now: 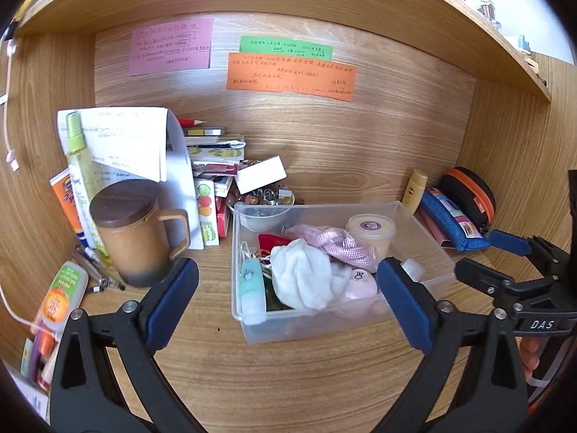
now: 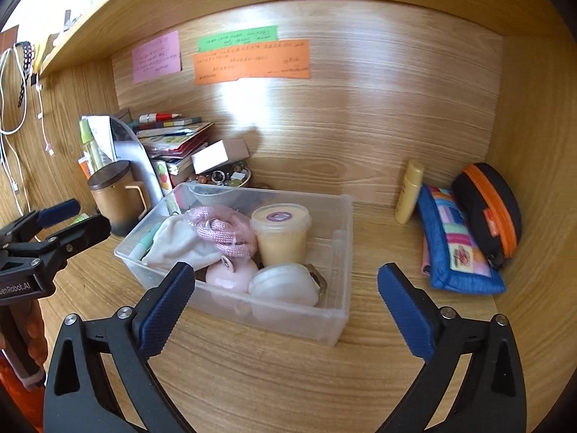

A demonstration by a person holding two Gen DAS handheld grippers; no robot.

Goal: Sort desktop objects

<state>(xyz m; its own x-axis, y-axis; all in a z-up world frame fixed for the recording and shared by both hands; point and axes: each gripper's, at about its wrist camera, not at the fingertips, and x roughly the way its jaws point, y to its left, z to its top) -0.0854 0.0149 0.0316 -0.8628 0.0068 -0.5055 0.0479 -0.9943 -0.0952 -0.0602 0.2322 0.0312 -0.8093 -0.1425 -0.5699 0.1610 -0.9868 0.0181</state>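
A clear plastic bin (image 1: 425,238) (image 2: 342,252) stands mid-desk, holding a white cloth (image 1: 303,278), pink cord (image 2: 223,234), a lidded yellow tub (image 2: 281,231), a pink round item (image 2: 230,274) and other small things. My left gripper (image 1: 288,299) is open and empty, in front of the bin's near wall. My right gripper (image 2: 285,299) is open and empty, in front of the bin's near right corner. Each gripper shows in the other's view, the right (image 1: 501,256) and the left (image 2: 68,220), both open.
A brown lidded mug (image 1: 137,231), a spray bottle (image 1: 81,166), papers and stacked books (image 1: 212,166) crowd the back left. A yellow bottle (image 2: 409,191), blue patchwork pouch (image 2: 458,245) and black-orange case (image 2: 487,205) sit at right. Wooden walls and a shelf overhead enclose the desk.
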